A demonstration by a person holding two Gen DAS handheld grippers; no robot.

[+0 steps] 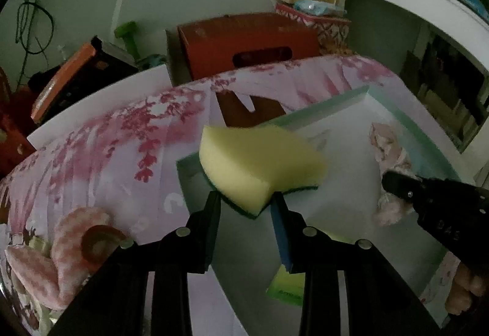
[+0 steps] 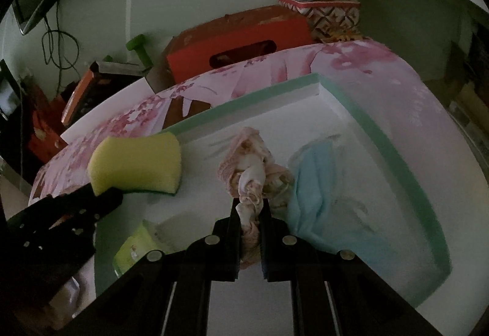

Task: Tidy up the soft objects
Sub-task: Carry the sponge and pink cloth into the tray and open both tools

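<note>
Left wrist view shows the left gripper [image 1: 246,201] clamped on one corner of a yellow sponge [image 1: 259,165] held above the near rim of the white tray [image 1: 330,110]; it would do well to carry it fully inside before letting go. The right gripper [image 2: 250,207] pinches a twisted floral cloth [image 2: 252,174] over the tray beside a blue cloth [image 2: 318,183].

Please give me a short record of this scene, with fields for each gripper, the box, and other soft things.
left gripper: shut on yellow sponge, held over the box edge
right gripper: shut on pink floral cloth
box: white, green rim, on floral bedsheet
inside box: light blue cloth, green packet
outside box: pink plush toy
</note>
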